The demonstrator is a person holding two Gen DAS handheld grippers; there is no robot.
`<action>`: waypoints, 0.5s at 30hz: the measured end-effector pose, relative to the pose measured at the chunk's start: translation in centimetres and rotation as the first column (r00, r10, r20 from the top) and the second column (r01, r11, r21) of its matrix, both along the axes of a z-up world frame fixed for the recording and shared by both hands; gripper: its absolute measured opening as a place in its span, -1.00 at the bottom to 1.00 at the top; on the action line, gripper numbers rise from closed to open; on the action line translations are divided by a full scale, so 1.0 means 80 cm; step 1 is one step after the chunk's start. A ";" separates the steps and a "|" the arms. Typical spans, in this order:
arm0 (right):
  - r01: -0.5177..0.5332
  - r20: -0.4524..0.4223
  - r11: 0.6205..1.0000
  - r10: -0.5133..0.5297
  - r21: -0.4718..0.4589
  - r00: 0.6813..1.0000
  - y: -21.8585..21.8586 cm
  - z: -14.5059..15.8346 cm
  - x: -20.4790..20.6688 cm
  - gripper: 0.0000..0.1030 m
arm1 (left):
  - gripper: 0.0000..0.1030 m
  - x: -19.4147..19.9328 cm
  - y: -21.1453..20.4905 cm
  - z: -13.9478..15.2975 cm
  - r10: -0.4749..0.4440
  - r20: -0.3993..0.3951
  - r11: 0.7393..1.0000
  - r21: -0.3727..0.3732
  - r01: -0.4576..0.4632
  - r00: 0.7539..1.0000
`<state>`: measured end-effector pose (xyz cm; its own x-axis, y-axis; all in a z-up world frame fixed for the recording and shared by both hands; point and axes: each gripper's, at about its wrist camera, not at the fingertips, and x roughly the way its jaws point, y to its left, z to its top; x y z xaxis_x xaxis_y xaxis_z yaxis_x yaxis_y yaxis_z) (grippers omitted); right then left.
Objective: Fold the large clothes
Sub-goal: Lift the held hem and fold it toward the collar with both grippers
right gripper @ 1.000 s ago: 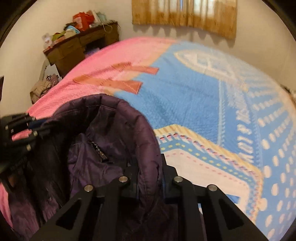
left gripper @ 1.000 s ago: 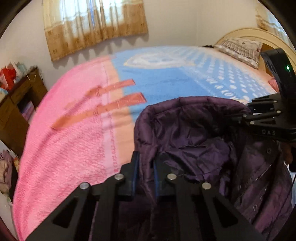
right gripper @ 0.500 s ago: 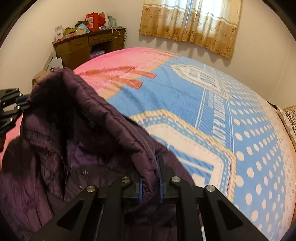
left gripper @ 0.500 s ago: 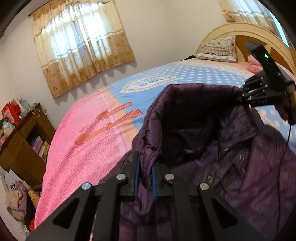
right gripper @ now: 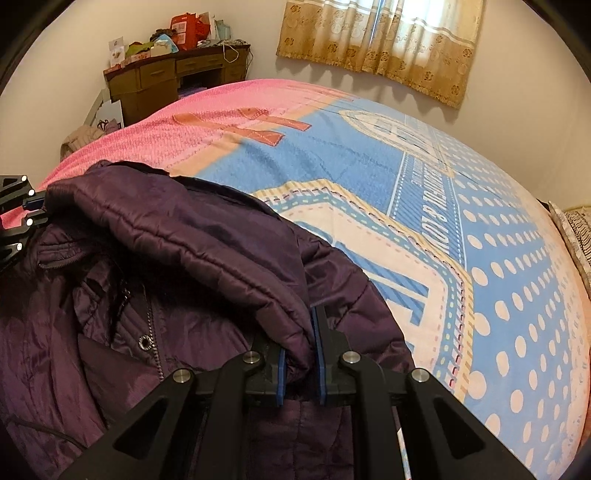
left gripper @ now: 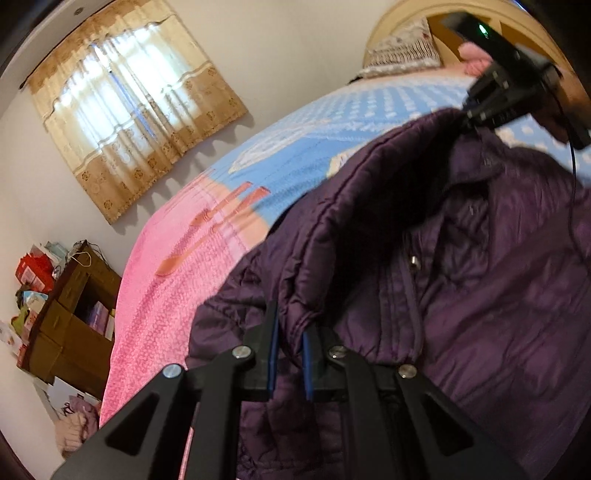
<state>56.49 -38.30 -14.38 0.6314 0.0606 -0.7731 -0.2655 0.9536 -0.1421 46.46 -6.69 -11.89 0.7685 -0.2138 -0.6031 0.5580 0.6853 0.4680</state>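
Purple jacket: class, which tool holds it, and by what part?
Both do. The left tool and the right tool are each shut on the padded hood rim of the purple jacket, one at each side, above the bed.

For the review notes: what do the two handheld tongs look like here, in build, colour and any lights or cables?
Both are matte black. The left tongs and right tongs have angular fingers with triangular cut-outs, round silver screw heads and blue pads on the inner faces. Seen from the left wrist view, the right unit's body carries a green light and a thin black cable hangs from it. No sleeve is clearly visible.
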 end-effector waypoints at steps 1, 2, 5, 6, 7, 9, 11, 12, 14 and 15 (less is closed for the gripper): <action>-0.003 0.001 1.000 0.003 -0.007 1.000 0.000 -0.002 0.000 -0.78 | -0.77 -0.001 0.000 -0.005 -0.004 0.005 1.000 0.017 0.004 1.000; -0.006 0.000 1.000 0.006 -0.017 1.000 0.001 -0.006 -0.001 -0.78 | -0.77 -0.004 0.001 -0.009 -0.009 0.008 1.000 0.028 0.009 1.000; -0.008 -0.016 1.000 0.007 -0.022 1.000 0.000 -0.017 -0.003 -0.78 | -0.77 -0.011 0.002 -0.016 -0.026 0.028 0.998 0.055 0.024 0.999; -0.010 -0.021 1.000 0.009 -0.026 1.000 0.000 -0.020 -0.002 -0.78 | -0.75 -0.012 0.001 -0.018 -0.028 0.035 0.997 0.066 0.025 0.999; -0.012 -0.026 0.999 0.011 -0.034 1.000 0.000 -0.023 -0.002 -0.78 | -0.74 -0.014 0.000 -0.020 -0.030 0.048 0.996 0.082 0.026 0.998; -0.009 -0.029 0.999 0.008 -0.036 1.000 0.001 -0.025 -0.002 -0.78 | -0.68 -0.019 -0.003 -0.022 -0.037 0.066 0.994 0.105 0.029 0.997; -0.006 -0.027 0.999 0.005 -0.039 1.000 0.001 -0.026 -0.003 -0.78 | -0.63 -0.021 -0.002 -0.016 -0.025 0.076 0.994 0.108 0.017 0.997; -0.007 -0.025 0.999 0.006 -0.044 1.000 0.002 -0.026 -0.003 -0.78 | -0.63 -0.024 0.000 -0.011 -0.025 0.071 0.995 0.100 0.018 0.997; -0.015 -0.019 0.998 0.014 -0.066 1.000 0.005 -0.028 -0.005 -0.78 | -0.59 -0.031 0.006 0.000 -0.029 0.073 0.996 0.085 0.022 0.997; -0.018 -0.017 0.997 0.017 -0.074 1.000 0.007 -0.029 -0.005 -0.78 | -0.51 -0.038 0.011 0.011 -0.032 0.078 0.997 0.066 0.027 0.996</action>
